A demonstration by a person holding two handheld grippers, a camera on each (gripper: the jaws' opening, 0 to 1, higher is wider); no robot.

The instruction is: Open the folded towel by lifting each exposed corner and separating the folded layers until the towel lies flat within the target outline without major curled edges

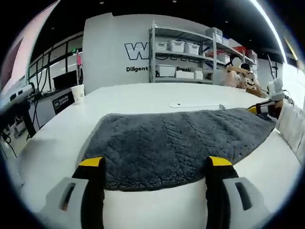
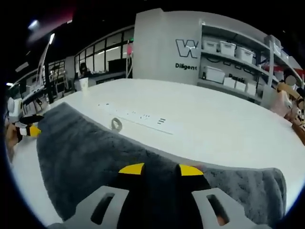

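A dark grey plush towel (image 1: 176, 140) lies spread on the white table (image 1: 143, 95), its near edge curving just ahead of my left gripper (image 1: 156, 162). The left jaws stand wide apart, open, with nothing between them, right at that near edge. At the towel's far right corner sits my right gripper (image 1: 264, 109). In the right gripper view the towel (image 2: 86, 152) runs off to the left, and my right gripper (image 2: 160, 169) has its jaws close together with the towel's edge pinched between them. The left gripper (image 2: 26, 130) shows at the towel's far left end.
A white power strip (image 2: 138, 117) with a small cable loop (image 2: 116, 125) lies on the table just beyond the towel, also seen as the strip (image 1: 195, 105). A paper cup (image 1: 77, 91) stands at the far left edge. Shelving with bins (image 1: 186, 52) stands behind the table.
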